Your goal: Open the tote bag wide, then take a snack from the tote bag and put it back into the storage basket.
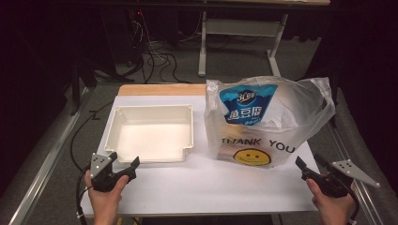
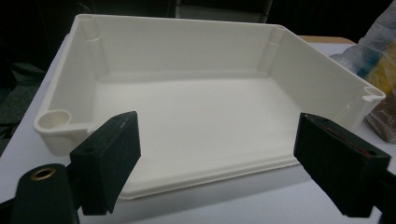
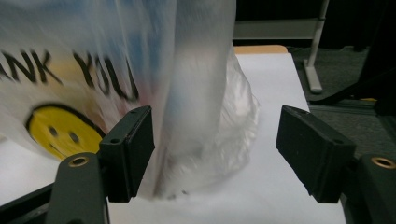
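Fingers [image 2: 112, 163] of both grippers gape empty; matte cream tray [image 1: 112, 126] beside crinkly clear bag [image 1: 309, 101].

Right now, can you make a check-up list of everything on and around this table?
Surface: white table, wooden strip at the far edge.
Job's things: cream tray, nothing in it; clear plastic bag with a smiley face, holding a blue packet.
Clutter: nothing seen.
Grippers: left gripper open, facing the tray; right gripper open, beside the bag.
Cables: black cable left of the table; a tangle on the floor behind.
Surroundings: dark room, grey table legs behind.
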Available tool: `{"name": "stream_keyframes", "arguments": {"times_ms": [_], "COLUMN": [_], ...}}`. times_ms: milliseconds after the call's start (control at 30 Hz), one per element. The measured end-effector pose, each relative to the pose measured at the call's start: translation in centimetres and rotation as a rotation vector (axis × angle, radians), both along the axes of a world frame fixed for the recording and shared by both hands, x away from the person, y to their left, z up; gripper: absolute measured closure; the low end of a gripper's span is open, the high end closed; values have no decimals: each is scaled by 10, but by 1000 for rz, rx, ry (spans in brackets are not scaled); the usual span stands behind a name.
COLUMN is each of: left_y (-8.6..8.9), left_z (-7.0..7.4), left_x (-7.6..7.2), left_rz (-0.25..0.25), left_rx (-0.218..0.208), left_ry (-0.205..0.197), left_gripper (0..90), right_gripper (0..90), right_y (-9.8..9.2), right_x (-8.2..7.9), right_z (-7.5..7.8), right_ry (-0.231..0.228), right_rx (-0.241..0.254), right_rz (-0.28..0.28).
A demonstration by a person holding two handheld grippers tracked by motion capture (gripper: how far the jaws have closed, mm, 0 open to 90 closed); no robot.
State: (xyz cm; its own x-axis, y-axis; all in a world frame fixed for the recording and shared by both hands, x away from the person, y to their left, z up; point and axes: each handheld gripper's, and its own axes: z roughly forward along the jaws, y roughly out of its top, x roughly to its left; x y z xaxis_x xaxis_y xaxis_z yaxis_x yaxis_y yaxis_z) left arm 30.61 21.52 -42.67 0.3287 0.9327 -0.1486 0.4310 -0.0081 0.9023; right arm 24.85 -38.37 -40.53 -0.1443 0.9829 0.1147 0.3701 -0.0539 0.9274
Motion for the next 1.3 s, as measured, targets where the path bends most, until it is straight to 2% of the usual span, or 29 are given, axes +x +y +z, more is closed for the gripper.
{"name": "stream_keyframes", "arguments": {"times_ms": [33, 67, 100, 133, 167, 233, 333, 367, 467, 500, 533, 700, 767, 833, 933, 967, 1000, 1033, 1067, 1100, 1167, 1200, 1233, 1267, 1300], "left_y": [-5, -9, -14, -19, -23, -36, -56, -63, -83, -99, -99, -130, -140, -147, -155, -156, -160, -162, -165, -169, -175, -180, -184, -188, -192], "left_z": [4, 8, 12, 16, 19, 27, 40, 45, 57, 66, 66, 83, 90, 97, 105, 107, 110, 112, 114, 118, 123, 126, 128, 130, 132], "left_x": [0, 1, 1, 2, 1, 2, 4, 5, 7, 10, 10, 19, 22, 26, 30, 30, 31, 31, 31, 31, 32, 33, 35, 37, 39], "left_rz": [-21, -33, -45, -65, -81, -113, -151, -157, -189, -217, -217, -292, -313, -328, -339, -344, -354, -362, -362, -362, -387, -394, -403, -410, -419], "left_rx": [4, 11, 11, 8, -6, 0, -22, -26, -34, -40, -40, -25, -22, -23, -45, -42, -53, -52, -39, -33, -49, -50, -58, -60, -58], "left_ry": [-10, -12, -15, -33, -30, -37, -52, -50, -66, -69, -69, -88, -100, -111, -123, -125, -129, -134, -142, -150, -159, -163, -166, -167, -170], "left_gripper": [152, 152, 152, 152, 152, 152, 152, 152, 152, 152, 152, 152, 152, 153, 155, 155, 155, 184, 184, 221, 242, 242, 242, 242, 244], "right_gripper": [267, 227, 227, 213, 196, 149, 130, 94, 66, 45, 45, 52, 89, 169, 228, 299, 299, 373, 373, 426, 523, 570, 644, 644, 705], "right_y": [0, 4, 4, 6, 7, 9, 12, 17, 21, 22, 22, 22, 22, 23, 24, 25, 25, 27, 27, 28, 29, 29, 27, 27, 27], "right_x": [2, 7, 7, 9, 10, 14, 17, 18, 20, 22, 22, 30, 33, 36, 41, 43, 43, 44, 44, 44, 43, 43, 43, 43, 43], "right_z": [4, 15, 15, 21, 27, 40, 49, 56, 64, 70, 70, 82, 86, 87, 88, 88, 88, 89, 89, 90, 91, 91, 91, 91, 90], "right_ry": [2, -7, -7, -16, -27, -48, -58, -60, -72, -77, -77, -94, -108, -125, -123, -121, -121, -132, -132, -139, -145, -148, -148, -148, -147], "right_rx": [13, -5, -5, -18, -16, -10, 13, -1, -14, -8, -8, -2, -8, -4, -12, -18, -18, -31, -31, -28, -29, -24, 14, 14, 12], "right_rz": [3, 22, 22, 25, 30, 47, 70, 80, 97, 100, 100, 75, 74, 75, 63, 67, 67, 68, 68, 66, 75, 80, 121, 121, 117]}}
